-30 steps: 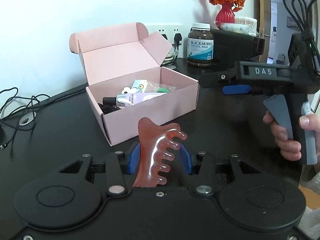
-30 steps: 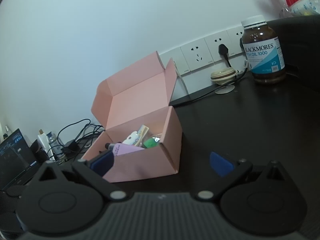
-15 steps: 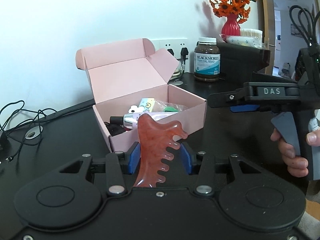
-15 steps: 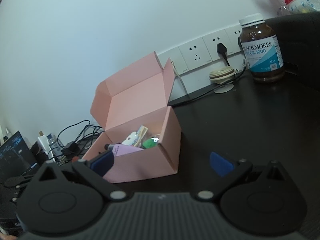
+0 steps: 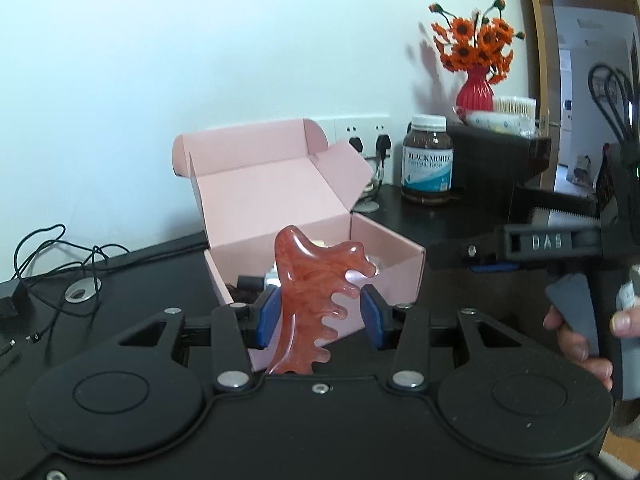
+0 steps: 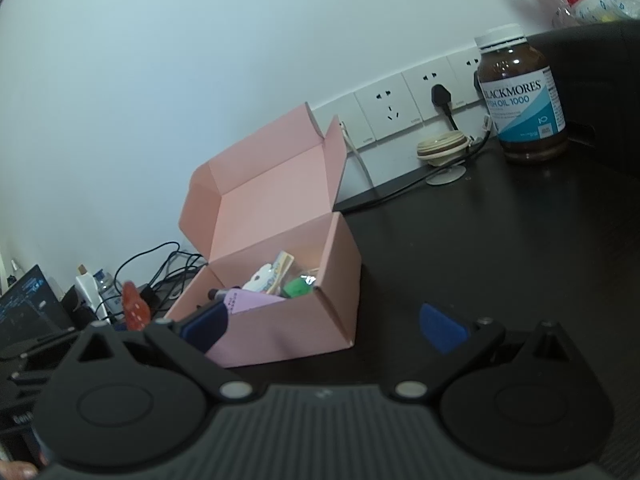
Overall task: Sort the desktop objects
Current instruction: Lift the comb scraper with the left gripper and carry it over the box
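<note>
A glossy, marbled red comb (image 5: 310, 300) with wavy teeth was held upright, clamped in the left gripper (image 5: 318, 316), just before the open pink box (image 5: 304, 200). The box's contents were largely hidden behind it. The right gripper (image 6: 324, 326) was seen spread wide, empty, beside a brown supplement bottle (image 6: 522, 96).

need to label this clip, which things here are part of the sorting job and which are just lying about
Part of the job:
- red comb, held in the left gripper
- pink box, lid open, with small items inside
- right gripper, open and holding nothing

Just lying about:
- fish oil bottle
- red vase of orange flowers
- wall sockets
- cables
</note>
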Tool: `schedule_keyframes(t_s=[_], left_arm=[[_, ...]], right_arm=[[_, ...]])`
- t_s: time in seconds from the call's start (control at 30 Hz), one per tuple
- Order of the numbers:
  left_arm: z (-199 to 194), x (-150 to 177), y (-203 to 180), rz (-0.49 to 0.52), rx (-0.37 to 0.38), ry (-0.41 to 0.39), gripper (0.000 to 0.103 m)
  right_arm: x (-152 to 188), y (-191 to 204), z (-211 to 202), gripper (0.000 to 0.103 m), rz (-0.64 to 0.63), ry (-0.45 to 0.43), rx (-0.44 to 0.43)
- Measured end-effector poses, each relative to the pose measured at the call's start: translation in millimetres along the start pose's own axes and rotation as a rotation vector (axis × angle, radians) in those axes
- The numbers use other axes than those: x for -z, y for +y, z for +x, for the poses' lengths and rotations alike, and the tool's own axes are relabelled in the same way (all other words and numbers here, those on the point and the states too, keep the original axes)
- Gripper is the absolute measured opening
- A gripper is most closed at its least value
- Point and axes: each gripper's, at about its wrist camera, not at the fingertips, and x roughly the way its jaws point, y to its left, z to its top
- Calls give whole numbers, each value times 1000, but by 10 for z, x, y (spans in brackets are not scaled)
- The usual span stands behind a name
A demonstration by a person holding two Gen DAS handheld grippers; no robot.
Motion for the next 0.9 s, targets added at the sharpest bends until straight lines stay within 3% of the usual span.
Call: schedule_keyframes(t_s=[0.6,0.9], left_arm=[[134,-441,120,16,-61,-92,44],[307,-518,234,6,-98,-95,44]], right_arm=[[-8,-37,5,102,21,2,12],[-13,-56,17,102,32,7,11]])
